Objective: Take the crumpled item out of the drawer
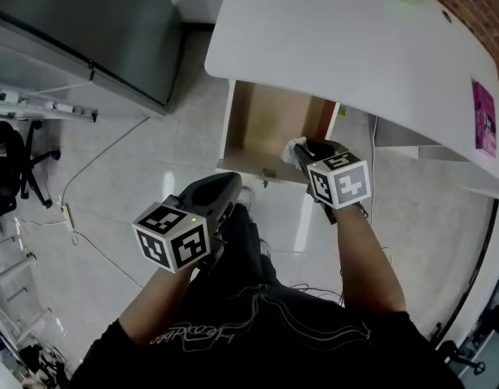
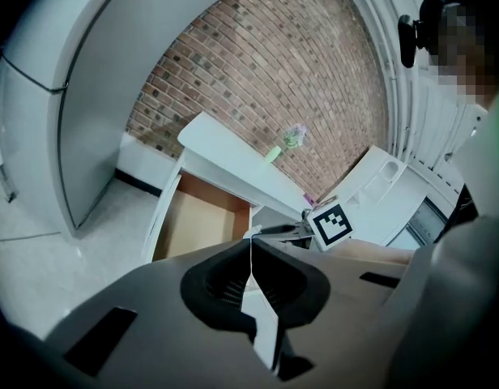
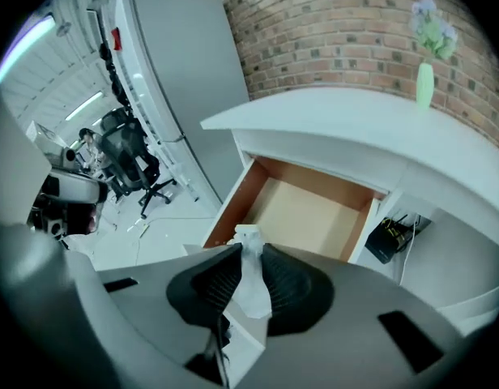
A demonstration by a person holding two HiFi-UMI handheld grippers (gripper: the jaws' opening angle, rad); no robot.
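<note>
Right tongs (image 3: 246, 250) pinch one crumpled item (image 3: 254, 290) by one open drawer (image 3: 302, 209); left tongs (image 2: 251, 245) pressed together.

Crumpled item (image 3: 251, 286): white, thin wad of paper or tissue, upright, pinched between the jaws of the right claw (image 3: 243, 250), over the front of the drawer (image 3: 302, 209), which stands pulled open beneath the bench (image 3: 355, 120), its inside light-brown wood.

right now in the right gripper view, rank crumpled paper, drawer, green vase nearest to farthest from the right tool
1. crumpled paper, held in the right tool
2. drawer, open, just ahead
3. green vase, on the desk, upper right
</note>
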